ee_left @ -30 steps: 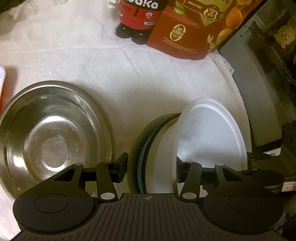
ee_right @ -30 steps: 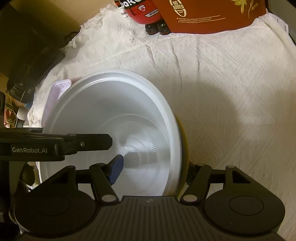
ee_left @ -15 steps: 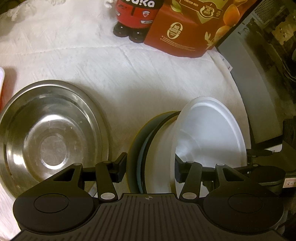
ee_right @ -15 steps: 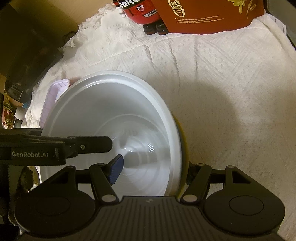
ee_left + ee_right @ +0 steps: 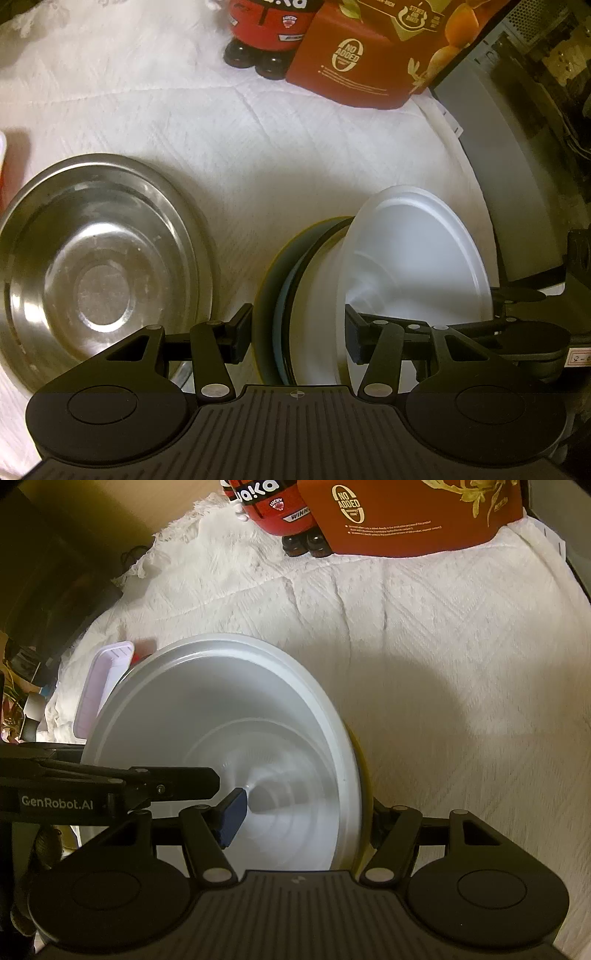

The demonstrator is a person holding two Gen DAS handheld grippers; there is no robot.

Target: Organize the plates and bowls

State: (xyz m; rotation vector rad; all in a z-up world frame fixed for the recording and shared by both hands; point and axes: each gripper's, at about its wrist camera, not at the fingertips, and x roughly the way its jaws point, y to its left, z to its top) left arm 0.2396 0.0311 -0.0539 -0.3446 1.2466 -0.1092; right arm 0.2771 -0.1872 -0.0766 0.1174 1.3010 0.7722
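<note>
Both the left gripper [image 5: 297,334] and the right gripper [image 5: 301,814] are clamping their jaws on the nested bowl stack [image 5: 314,295], gripping at the six-o'clock rims, which are probably light, stiff and slippery.

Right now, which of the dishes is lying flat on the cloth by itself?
The steel plate, lying flat on the white cloth. The white bowl stands tilted on edge, stacked with darker dishes.

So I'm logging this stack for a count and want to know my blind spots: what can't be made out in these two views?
- Stack behind the white plastic bowl: the left wrist view shows only dark, blue and yellow rims edge-on; how many pieces cannot be told.
- Right gripper: its right finger is hidden behind the bowl's rim in the right wrist view.
- Round steel plate: cut off by the left gripper's body.
</note>
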